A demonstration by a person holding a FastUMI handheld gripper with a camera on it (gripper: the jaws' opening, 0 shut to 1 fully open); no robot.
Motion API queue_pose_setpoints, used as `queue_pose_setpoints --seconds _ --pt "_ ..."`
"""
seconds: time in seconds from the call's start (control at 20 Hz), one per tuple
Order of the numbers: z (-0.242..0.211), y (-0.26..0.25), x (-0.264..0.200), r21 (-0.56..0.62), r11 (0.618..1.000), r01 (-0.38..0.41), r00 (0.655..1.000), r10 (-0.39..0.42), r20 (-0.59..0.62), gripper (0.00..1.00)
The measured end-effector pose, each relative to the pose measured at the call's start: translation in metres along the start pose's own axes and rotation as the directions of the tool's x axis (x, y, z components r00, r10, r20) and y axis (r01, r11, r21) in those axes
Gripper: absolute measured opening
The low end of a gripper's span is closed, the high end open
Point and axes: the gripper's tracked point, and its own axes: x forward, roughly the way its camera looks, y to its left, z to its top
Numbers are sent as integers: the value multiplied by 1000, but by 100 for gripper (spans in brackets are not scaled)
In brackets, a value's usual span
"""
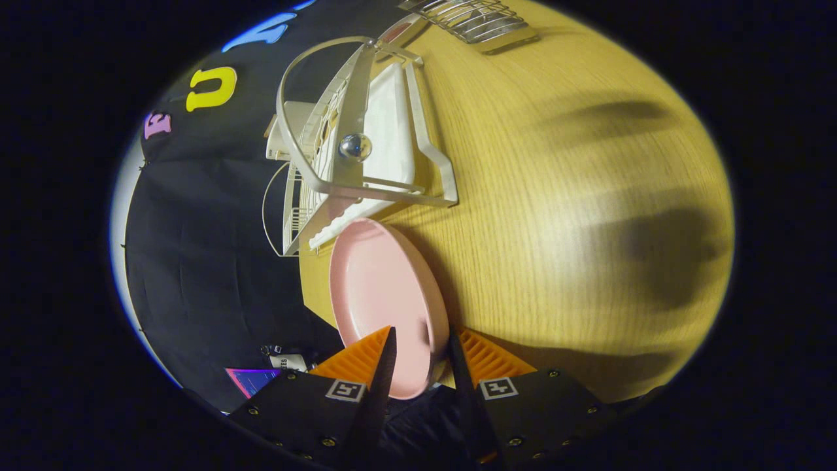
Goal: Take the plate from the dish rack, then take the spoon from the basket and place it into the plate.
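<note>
2 fingers of the gripper (422, 343) pinch the near rim of the plate (382, 288), one on each face of it, with only the rim's thickness between them. The plate is pink and round; it is held on edge in the tilted view, its hollow face turned toward the booth wall and its back toward the table (575, 196). Whether its far edge touches the table cannot be told.

Just beyond the plate stands the rack (366, 144), a white wire frame with a white tray under it and a small shiny ball on its front bar. The plate's far rim lies close to the rack's near corner; contact there cannot be told.

Well beyond the rack, at the table's far end, sits the basket (474, 19), a metal wire one. Its contents are too small to make out. Soft shadows fall across the wooden tabletop beside the plate.
</note>
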Motion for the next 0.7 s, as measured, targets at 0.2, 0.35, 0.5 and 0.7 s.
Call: queue_pose_setpoints --seconds 0.2,0.35,0.5,0.7 --pt "1 -3 -17 -7 1000 -12 1000 12 19 49" --pt "11 -1 -34 -31 999 -5 997 8 83 55" --pt "35 -6 -64 -90 994 59 981 -41 191 54" --pt "91 -1 -112 -134 980 145 909 -79 409 54"
